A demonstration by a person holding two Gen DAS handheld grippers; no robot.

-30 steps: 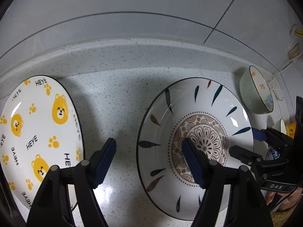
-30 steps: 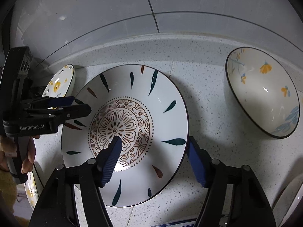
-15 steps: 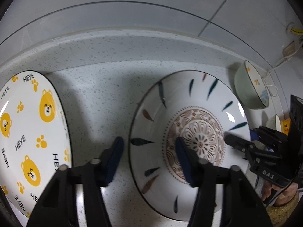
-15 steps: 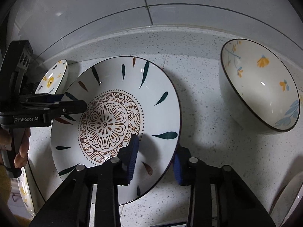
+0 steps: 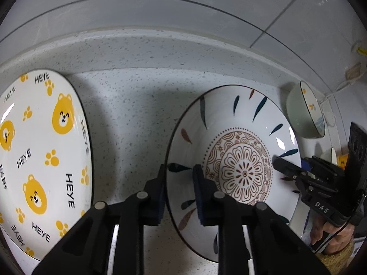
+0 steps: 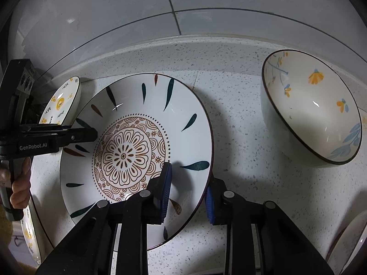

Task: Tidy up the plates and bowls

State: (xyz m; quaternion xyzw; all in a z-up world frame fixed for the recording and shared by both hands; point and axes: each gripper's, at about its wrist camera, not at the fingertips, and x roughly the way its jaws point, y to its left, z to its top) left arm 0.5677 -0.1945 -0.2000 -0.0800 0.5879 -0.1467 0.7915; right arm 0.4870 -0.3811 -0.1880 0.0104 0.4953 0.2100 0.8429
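Both my grippers, wide apart a second ago, are closing on opposite rims of the plate (image 5: 231,137) mid-tabletop: left fingers (image 5: 201,194) and right fingers (image 6: 166,188) straddle it, so lifting comes next.

The left gripper (image 5: 177,192) covers the near-left rim of the mandala plate (image 5: 238,137), and its own arms run off the bottom edge. Left of it, the bear plate (image 5: 43,151) is cut by the frame edge. Right of the right gripper (image 6: 188,194), a white dish (image 6: 351,240) shows only a corner sliver, too little to identify.
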